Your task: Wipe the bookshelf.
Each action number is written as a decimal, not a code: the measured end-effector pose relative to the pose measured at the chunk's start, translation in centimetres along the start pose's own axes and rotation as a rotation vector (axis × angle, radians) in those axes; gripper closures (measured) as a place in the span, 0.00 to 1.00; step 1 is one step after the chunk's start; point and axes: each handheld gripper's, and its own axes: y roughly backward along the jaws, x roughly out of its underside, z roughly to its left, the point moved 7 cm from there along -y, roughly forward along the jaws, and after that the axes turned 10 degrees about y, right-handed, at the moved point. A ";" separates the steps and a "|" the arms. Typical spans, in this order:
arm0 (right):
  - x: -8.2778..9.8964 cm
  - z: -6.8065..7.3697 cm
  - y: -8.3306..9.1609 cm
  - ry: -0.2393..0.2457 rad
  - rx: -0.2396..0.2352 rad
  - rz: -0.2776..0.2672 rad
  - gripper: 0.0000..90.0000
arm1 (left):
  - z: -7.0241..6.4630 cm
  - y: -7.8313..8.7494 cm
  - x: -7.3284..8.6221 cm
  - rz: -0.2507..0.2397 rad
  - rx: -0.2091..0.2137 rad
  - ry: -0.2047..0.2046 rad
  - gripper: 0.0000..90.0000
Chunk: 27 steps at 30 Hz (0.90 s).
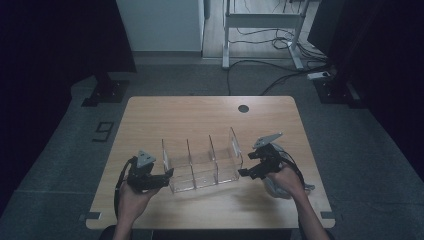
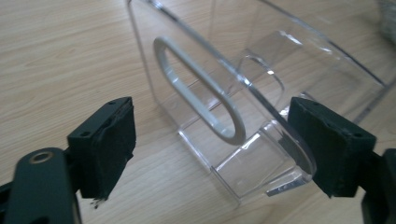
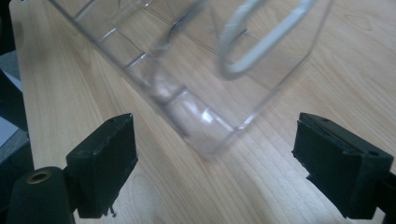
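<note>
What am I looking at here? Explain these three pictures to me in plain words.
A person sits at a wooden table, holding a hand-held gripper in each hand. The high view looks down from above; the other two come from cameras riding on each gripper, looking along its black jaws. A clear plastic organizer with dividers stands on the table. The left gripper is at its left end, jaws open astride the end wall. The right gripper is at its right end, also open. Nothing is gripped yet.

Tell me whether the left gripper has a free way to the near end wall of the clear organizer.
Probably yes. The left gripper has its jaws open, and the clear organizer already has its end wall corner between them, with bare table alongside.
</note>
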 end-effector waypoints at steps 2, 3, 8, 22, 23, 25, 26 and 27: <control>0.1 -0.2 0.3 -0.005 0.013 -0.006 0.14 | 0.6 -0.2 0.0 -0.003 -0.007 0.013 0.22; 0.1 -0.3 0.5 -0.005 0.017 -0.009 0.13 | 0.8 -0.2 0.0 0.000 -0.002 0.018 0.24; 0.1 -0.9 1.9 -0.010 0.054 -0.025 0.14 | 1.4 -0.2 -0.4 -0.005 -0.013 0.012 0.39; 3.2 -3.7 6.3 -0.089 0.253 0.020 0.15 | 2.8 -1.2 -1.3 0.002 -0.002 -0.034 0.68; 3.5 -3.8 6.4 -0.097 0.262 0.031 0.16 | 2.8 -1.2 -1.3 0.001 0.005 -0.037 0.70; 4.4 -3.9 6.5 -0.113 0.276 0.058 0.15 | 3.0 -1.4 -1.3 -0.002 0.022 -0.032 0.72; 5.0 -4.0 6.4 -0.122 0.280 0.069 0.15 | 3.0 -1.4 -1.3 -0.001 0.035 -0.031 0.74; 5.3 -4.0 6.3 -0.125 0.274 0.074 0.15 | 3.0 -1.5 -1.3 -0.003 0.043 -0.030 0.76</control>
